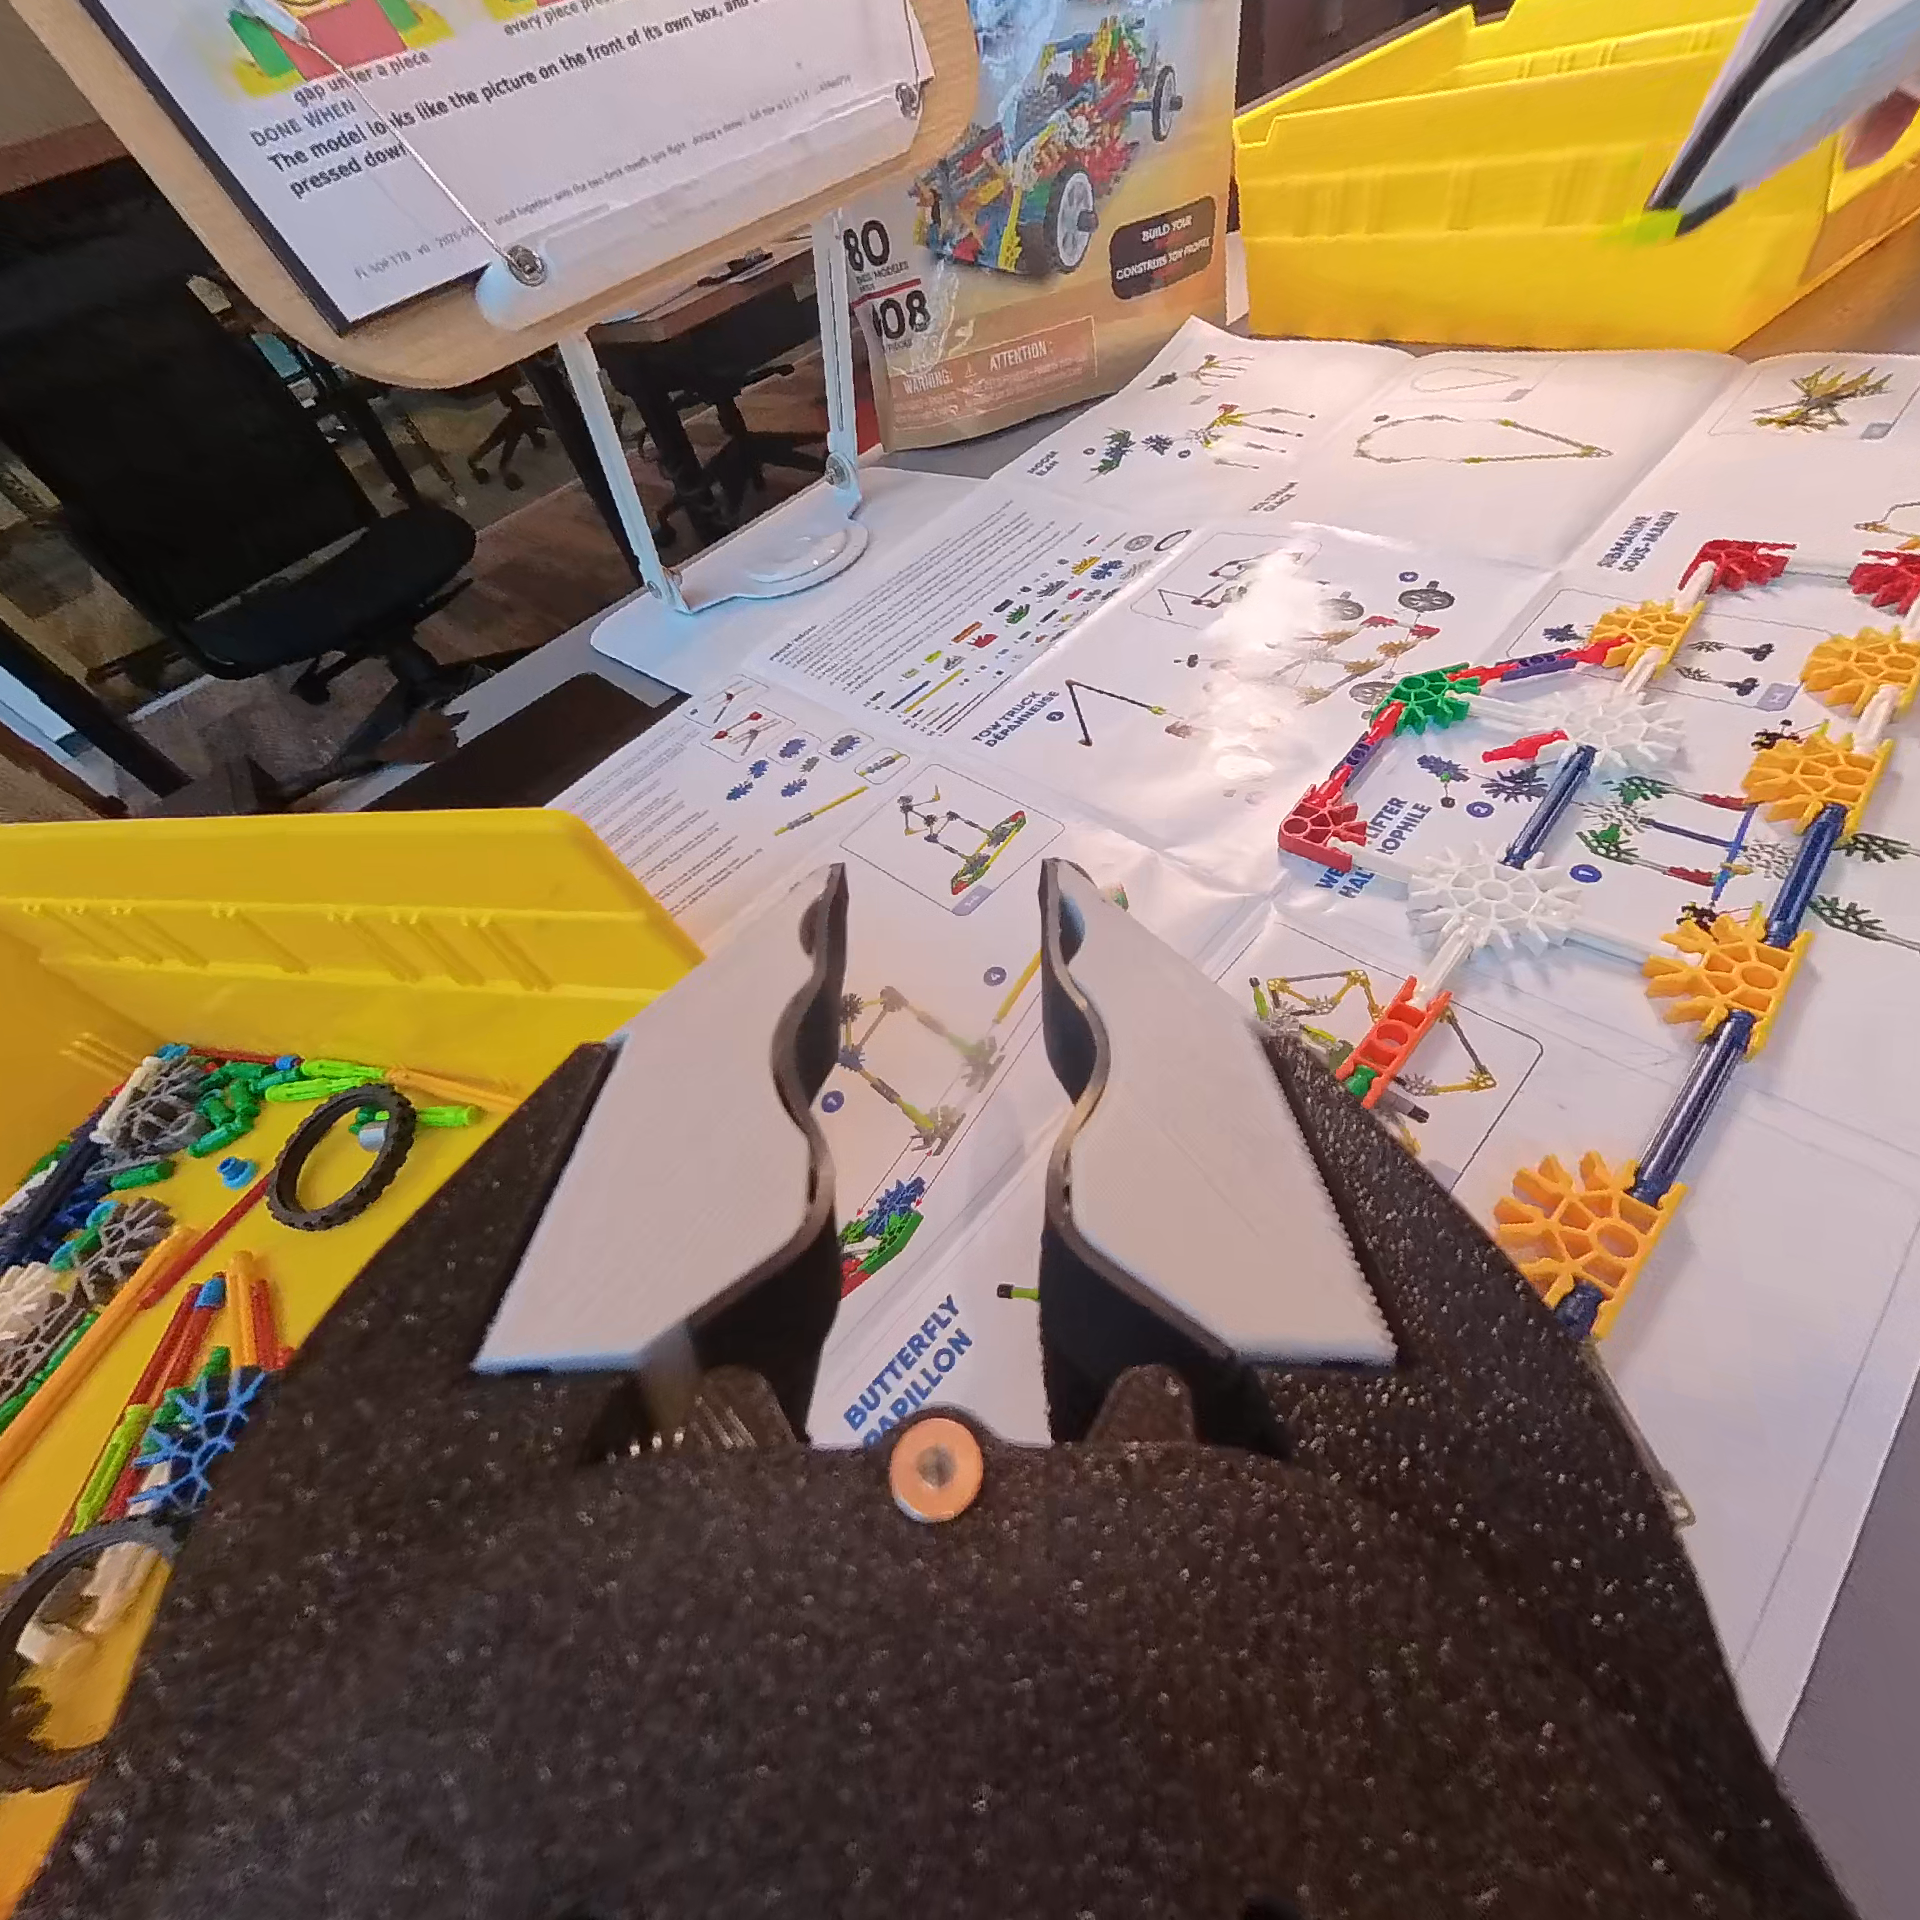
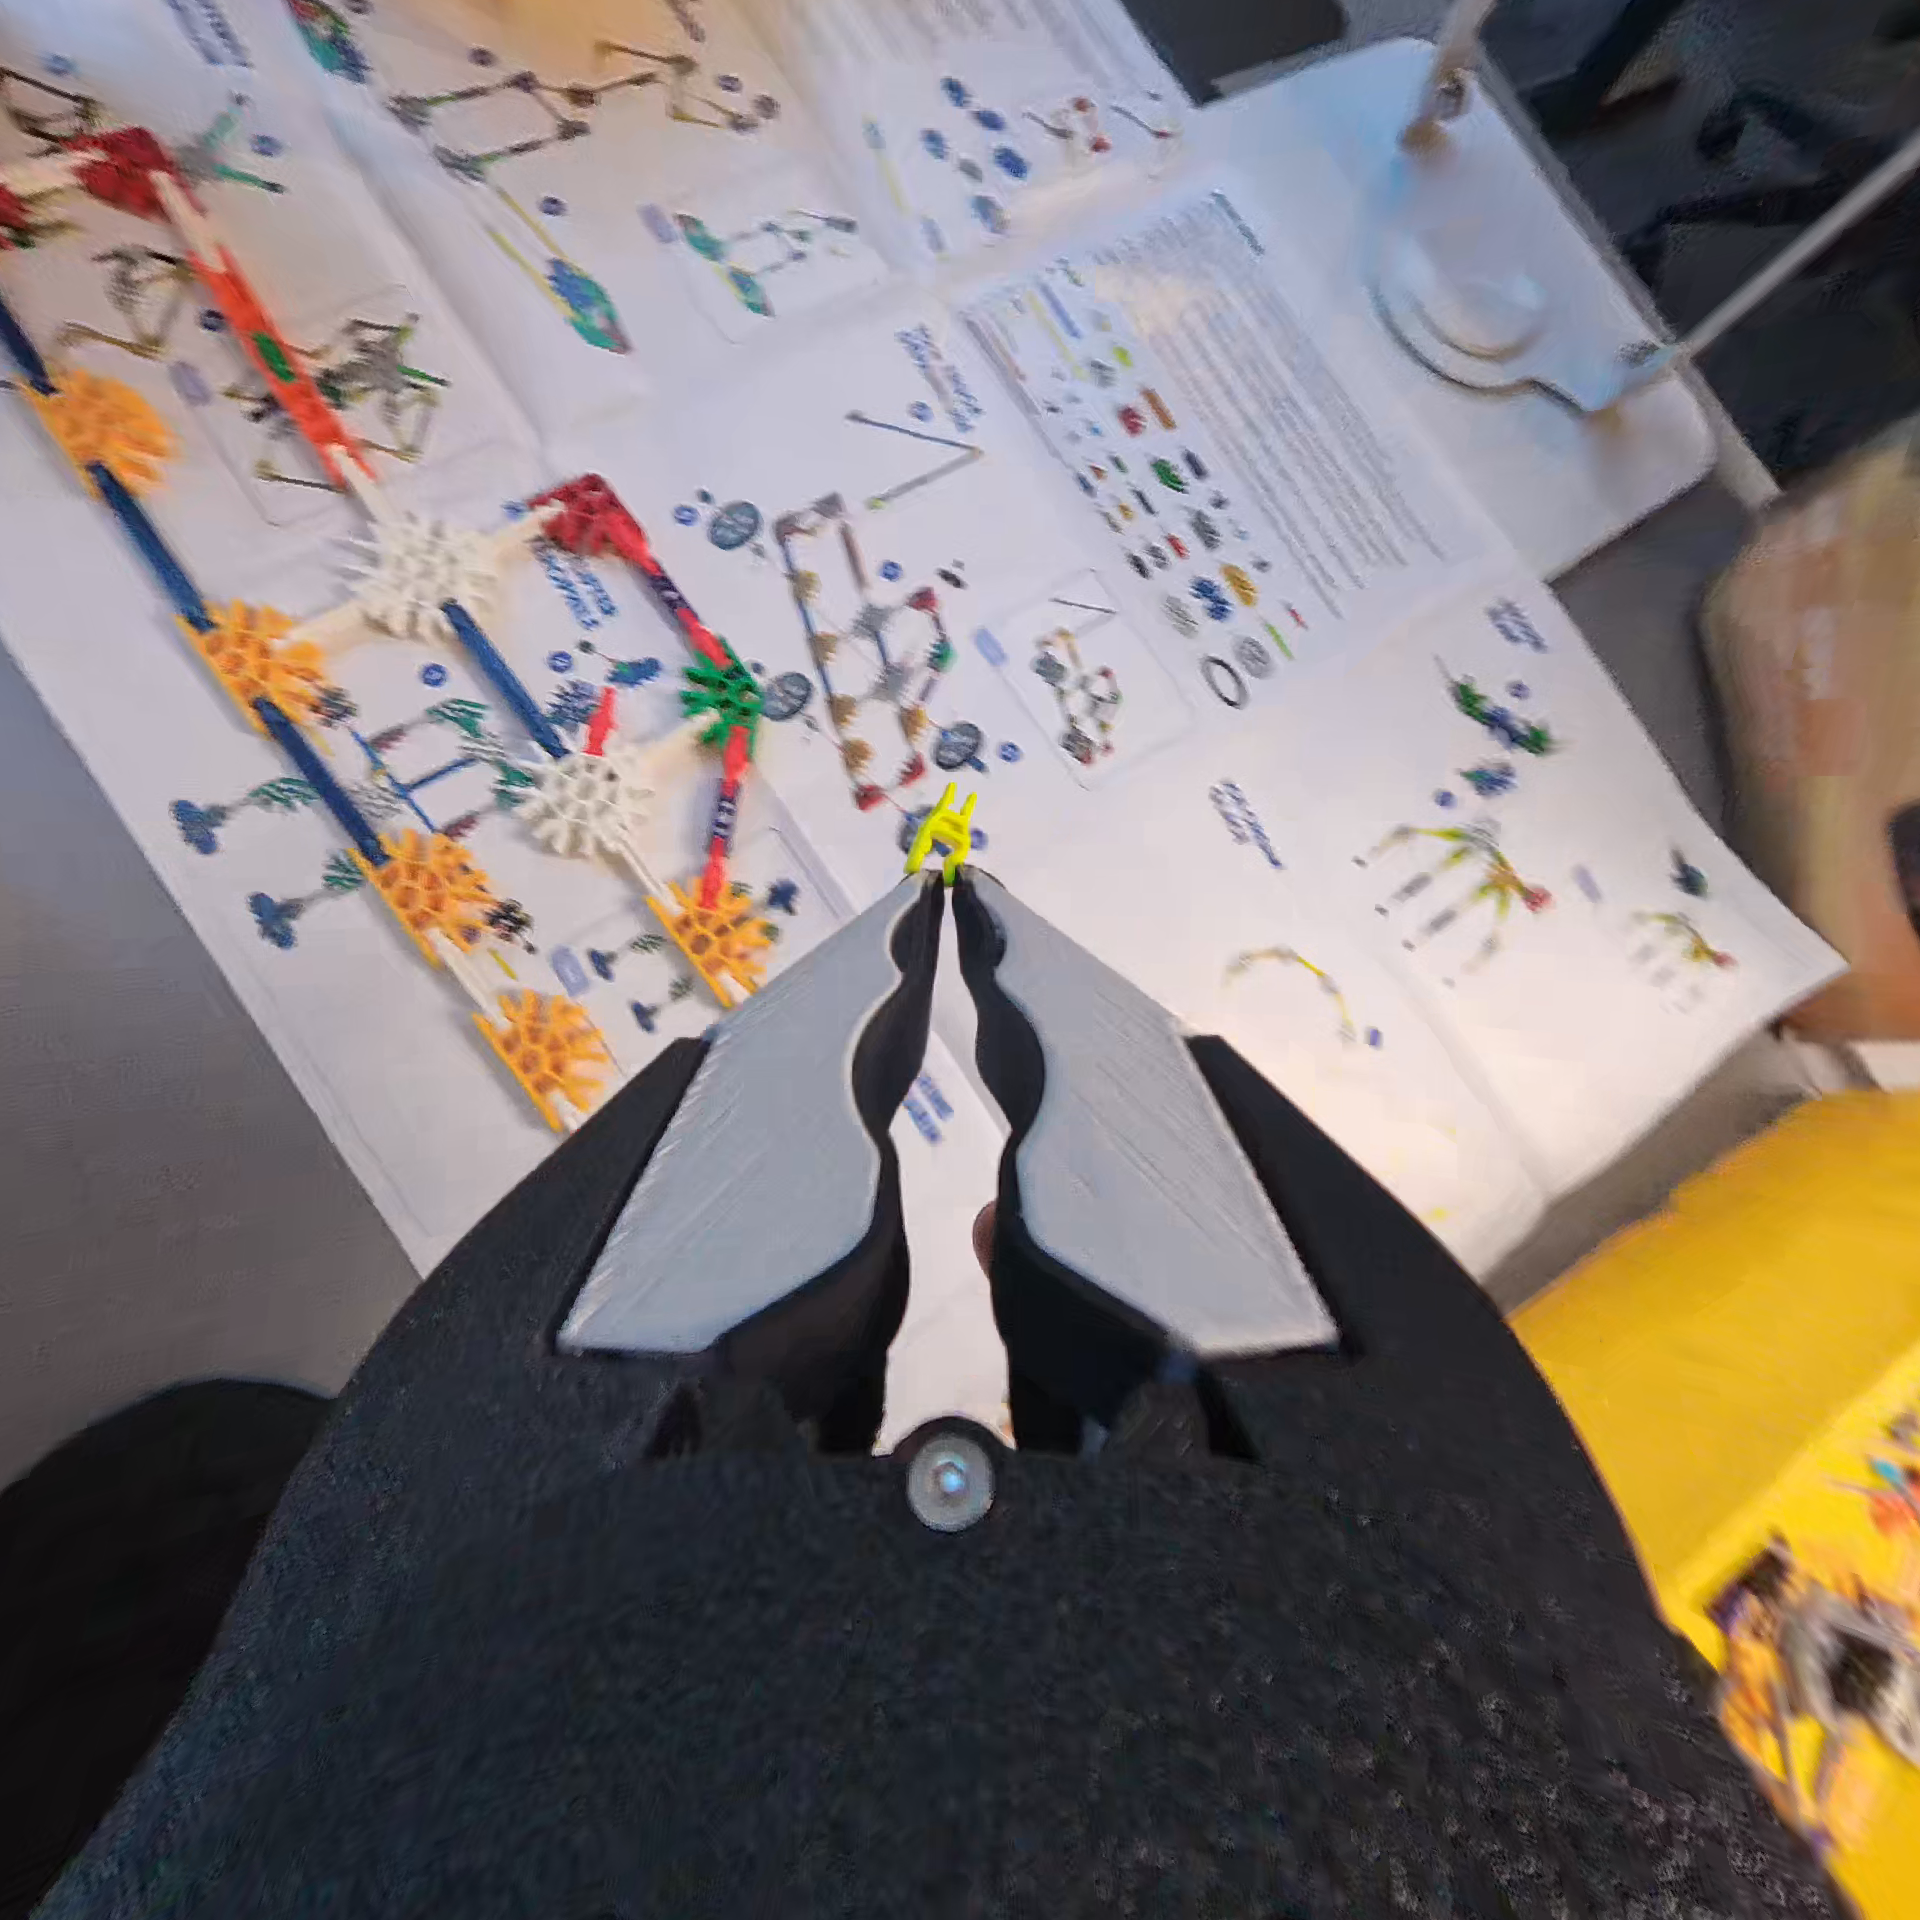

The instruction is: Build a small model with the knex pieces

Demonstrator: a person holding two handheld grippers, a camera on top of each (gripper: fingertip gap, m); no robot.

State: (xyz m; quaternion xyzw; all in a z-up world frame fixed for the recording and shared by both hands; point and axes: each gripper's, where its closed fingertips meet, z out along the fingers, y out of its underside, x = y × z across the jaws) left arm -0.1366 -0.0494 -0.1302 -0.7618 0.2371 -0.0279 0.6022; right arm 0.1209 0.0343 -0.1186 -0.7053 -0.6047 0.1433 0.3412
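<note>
Fingers of the right gripper (image 2: 948, 878) pinch a small green rod (image 2: 943, 831) above the instruction sheet (image 2: 1351, 1039); left gripper (image 1: 943, 883) fingers spread, empty, beside a yellow bin (image 1: 343, 914).

Far left in your left wrist view, a printed page (image 1: 582, 135) clipped to the wooden stand carries black lines of type, sharp enough to read. Just behind it, the toy box (image 1: 1049, 239) bears large numerals, a white-on-black panel and a warning strip. The fold-out sheet (image 1: 1195, 644) across the table has blue headings, small numbered blue dots and a block of fine print. Your right wrist view shows that sheet (image 2: 1195, 436) too blurred to read.
</note>
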